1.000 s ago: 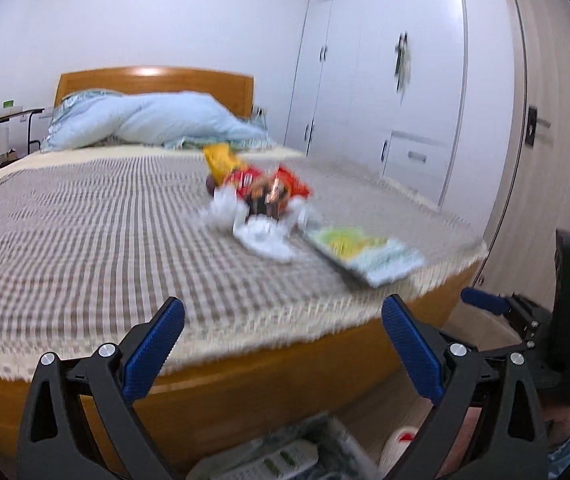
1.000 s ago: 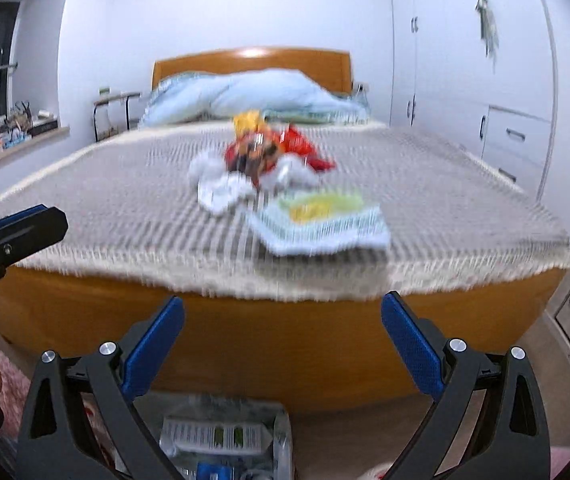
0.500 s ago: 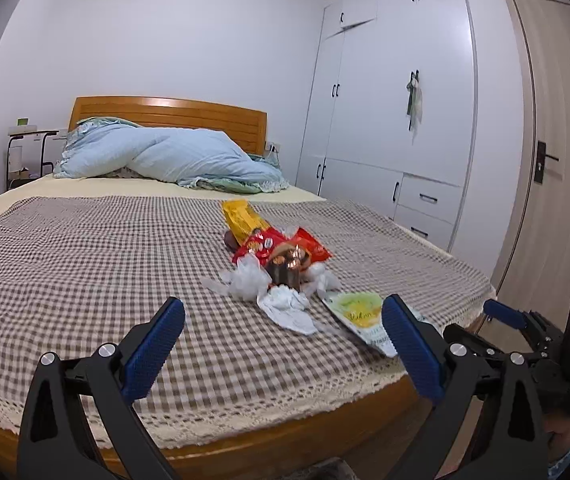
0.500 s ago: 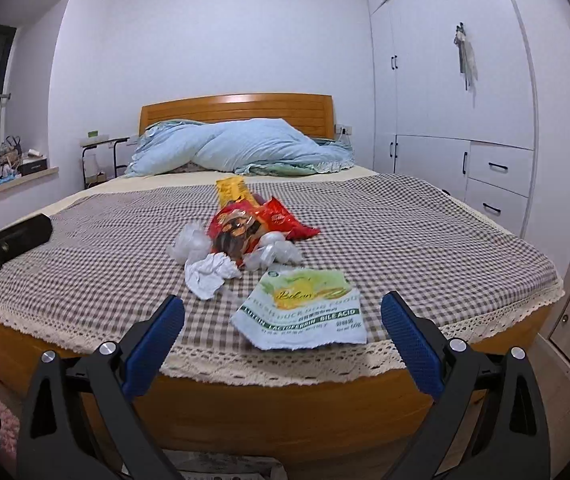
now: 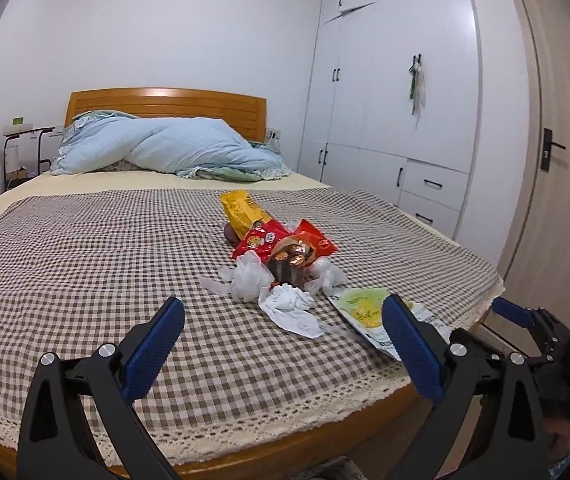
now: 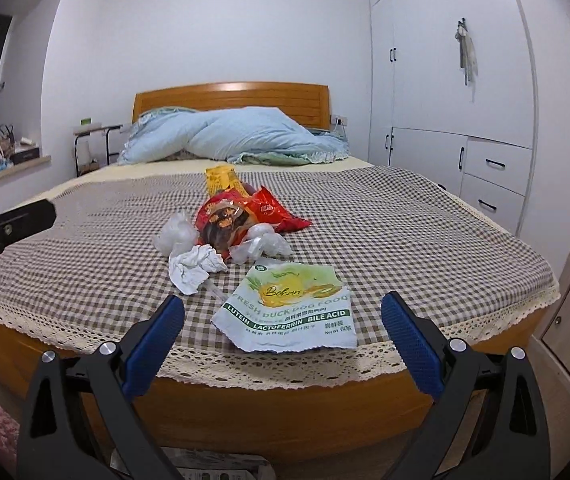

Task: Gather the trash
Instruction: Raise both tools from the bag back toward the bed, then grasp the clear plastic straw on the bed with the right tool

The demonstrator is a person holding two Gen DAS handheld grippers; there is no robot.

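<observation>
Grippers: two, one per hand. The left gripper (image 5: 283, 334) and the right gripper (image 6: 283, 334) both hang at the foot of the bed, blue pads spread wide with nothing between them.
Bed: one wooden bed (image 6: 285, 408) with a checked cover (image 5: 85, 264) edged in lace.
Trash pile: lies on the checked cover near the foot edge, right of the middle, ahead of both grippers and apart from them.
Dog food pouch: one, white and green (image 6: 291, 308), flat and torn open, nearest the foot edge; nothing shows inside it.
Crumpled tissue: one white wad (image 6: 195, 268), just left of the pouch.
Clear plastic wads: two, one (image 6: 175, 234) behind the tissue, one (image 6: 263, 244) just beyond the pouch.
Red snack bags: two, one (image 6: 225, 218) torn open with brown contents showing, the other (image 6: 281, 212) touching it on the right.
Yellow packet: one (image 6: 221, 178), farthest up the bed, its lower end against the red bags.
Blue duvet: one (image 6: 237, 136), bunched at the headboard.
Wardrobe: one white unit (image 6: 465, 100) along the right wall.
Floor: a plastic-wrapped bundle (image 6: 213, 466) lies under the right gripper; I cannot tell what it holds.
</observation>
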